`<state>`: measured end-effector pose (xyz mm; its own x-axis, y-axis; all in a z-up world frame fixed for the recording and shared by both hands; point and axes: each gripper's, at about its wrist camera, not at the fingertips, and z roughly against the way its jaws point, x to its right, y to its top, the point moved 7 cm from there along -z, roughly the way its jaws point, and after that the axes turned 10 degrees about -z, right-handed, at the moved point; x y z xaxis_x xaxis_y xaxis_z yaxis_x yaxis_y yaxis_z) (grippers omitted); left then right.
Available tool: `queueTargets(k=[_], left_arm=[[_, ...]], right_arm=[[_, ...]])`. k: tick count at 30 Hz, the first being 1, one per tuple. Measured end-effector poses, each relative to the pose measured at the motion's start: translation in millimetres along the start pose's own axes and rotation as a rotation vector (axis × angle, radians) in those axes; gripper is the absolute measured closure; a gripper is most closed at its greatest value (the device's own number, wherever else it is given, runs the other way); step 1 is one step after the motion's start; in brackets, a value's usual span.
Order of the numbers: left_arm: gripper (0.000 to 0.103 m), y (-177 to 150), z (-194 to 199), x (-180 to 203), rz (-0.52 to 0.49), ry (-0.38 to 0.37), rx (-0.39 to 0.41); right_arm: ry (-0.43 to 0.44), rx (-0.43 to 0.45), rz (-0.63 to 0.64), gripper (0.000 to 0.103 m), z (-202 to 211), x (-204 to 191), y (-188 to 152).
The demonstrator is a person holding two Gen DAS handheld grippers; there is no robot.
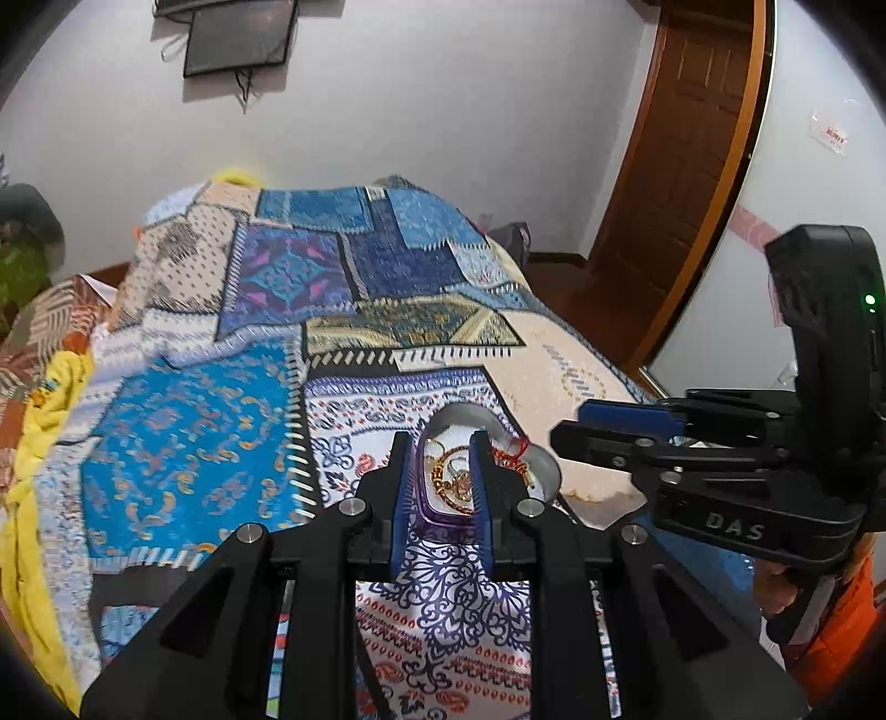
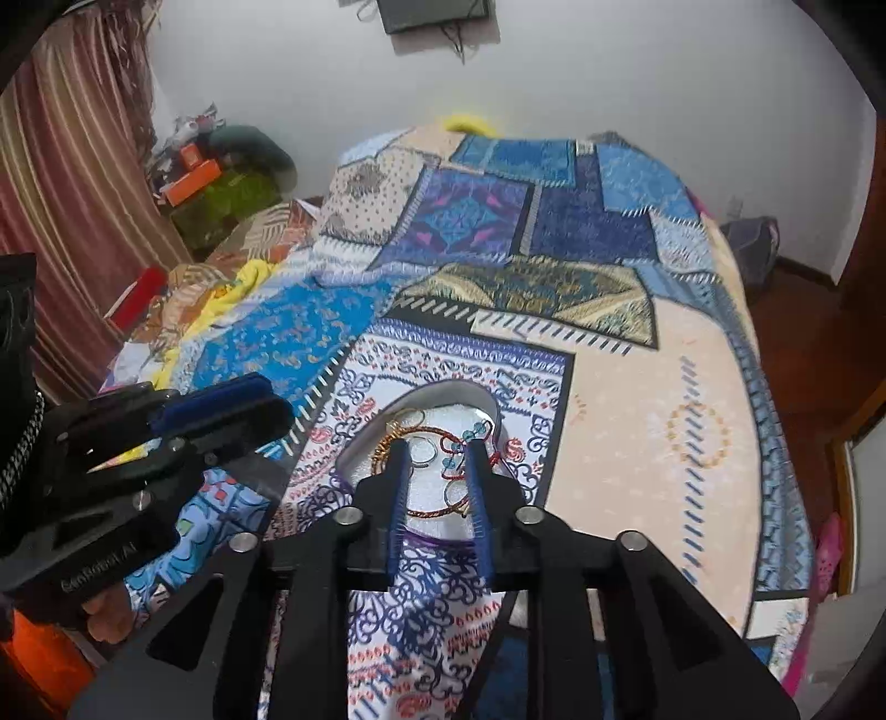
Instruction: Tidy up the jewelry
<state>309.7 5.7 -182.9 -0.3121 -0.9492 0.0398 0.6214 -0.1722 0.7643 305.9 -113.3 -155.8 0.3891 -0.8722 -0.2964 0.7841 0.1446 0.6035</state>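
Note:
A heart-shaped metal tin (image 1: 540, 462) (image 2: 360, 443) lies open on the patterned bedspread, holding gold chains (image 1: 451, 479), rings (image 2: 423, 448), a red bangle (image 2: 437, 512) and blue beads (image 2: 470, 432). A small purple translucent tray (image 1: 443, 523) sits at its near edge, also in the right wrist view (image 2: 437, 537). My left gripper (image 1: 441, 443) hovers over the tray and tin, jaws open and empty. My right gripper (image 2: 437, 451) hovers over the tin, jaws open and empty. Each gripper shows in the other's view: the right one (image 1: 609, 426), the left one (image 2: 238, 404).
The bedspread (image 1: 221, 443) covers the bed. A yellow cloth (image 1: 39, 443) lies at its left edge. A wooden door (image 1: 681, 166) stands at the right, striped curtains (image 2: 66, 194) and clutter with orange boxes (image 2: 194, 171) at the left, a dark screen (image 1: 238, 39) on the wall.

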Motion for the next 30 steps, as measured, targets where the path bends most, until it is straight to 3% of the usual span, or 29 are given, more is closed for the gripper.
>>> queueTargets(k=[2,6,11,16,21,23,25,26,29,30], left_arm=[[0.082,6,18,3,-0.008,0.018,0.029],[0.08,20,54,10,-0.026,0.052,0.091],[0.072,40,123,29,-0.052,0.106,0.23],[0.071,44,191,53,-0.078,0.171,0.382],[0.057,37,245,72,-0.089,0.232,0.501],[0.04,33,258,76,-0.08,0.259,0.532],[0.031,29,268,77,-0.058,0.28,0.555],[0.025,29,271,77,-0.052,0.286,0.559],[0.002,26,279,76,-0.036,0.315,0.581],[0.001,24,283,76,-0.028,0.332,0.593]], right_arm=[[-0.005,0.031,0.006,0.071,15,-3,3],[-0.026,0.129,0.023,0.07,62,-13,11],[-0.029,0.286,0.024,0.07,129,-29,17],[-0.028,0.461,0.024,0.07,196,-49,8],[-0.057,0.632,0.049,0.07,250,-72,-13],[-0.07,0.675,0.053,0.07,262,-77,-20],[-0.075,0.706,0.049,0.068,273,-80,-27],[-0.08,0.714,0.044,0.065,274,-80,-28],[-0.122,0.745,0.027,0.036,277,-80,-33],[-0.136,0.757,0.024,0.024,278,-80,-34]])
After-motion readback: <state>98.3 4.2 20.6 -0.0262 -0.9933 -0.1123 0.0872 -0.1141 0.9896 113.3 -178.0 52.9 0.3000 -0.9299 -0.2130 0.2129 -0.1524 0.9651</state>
